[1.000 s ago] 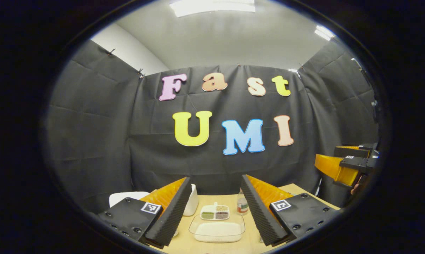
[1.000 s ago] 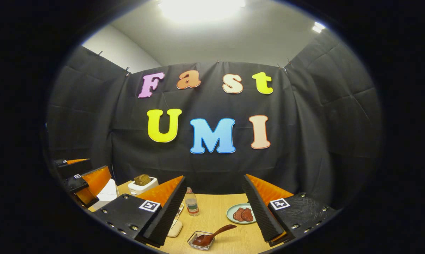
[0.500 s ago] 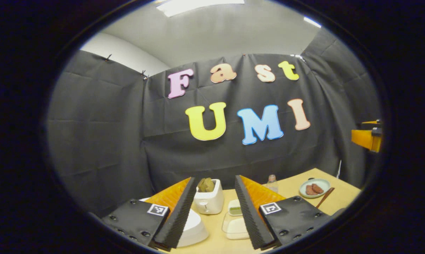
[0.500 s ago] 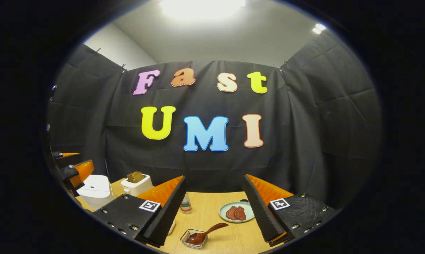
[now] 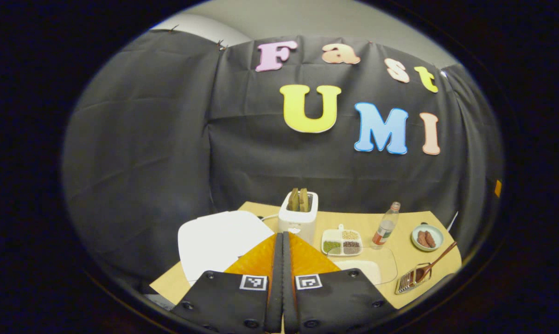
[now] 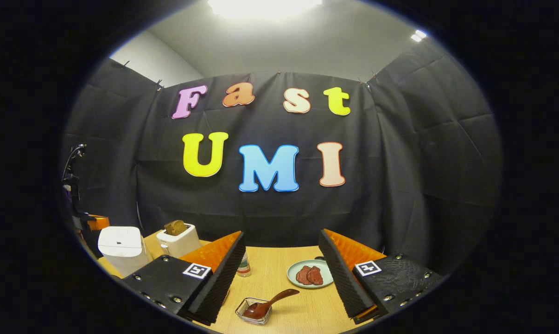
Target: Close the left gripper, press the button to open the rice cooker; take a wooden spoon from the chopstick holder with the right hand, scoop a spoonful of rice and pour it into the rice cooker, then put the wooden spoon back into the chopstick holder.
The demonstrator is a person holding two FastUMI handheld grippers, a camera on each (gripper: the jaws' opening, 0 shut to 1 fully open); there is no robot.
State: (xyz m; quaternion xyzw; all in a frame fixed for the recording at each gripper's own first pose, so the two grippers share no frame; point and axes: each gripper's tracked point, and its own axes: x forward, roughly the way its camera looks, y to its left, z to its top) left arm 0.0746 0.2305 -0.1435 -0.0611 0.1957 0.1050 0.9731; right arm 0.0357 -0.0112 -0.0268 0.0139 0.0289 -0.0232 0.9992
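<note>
White, square-lidded plastic rice cooker sits just ahead-left of the left gripper, fingers pressed together, empty; press its button squarely. Right gripper fingers wide.

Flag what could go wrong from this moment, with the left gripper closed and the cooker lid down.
1. The left gripper is shut above the rice cooker; its button is not discernible, so the press may land off target.
2. The toaster stands close beside the cooker and could be bumped.
3. The wooden spoon lies slanted in a low holder; the open right gripper may tip it.
</note>
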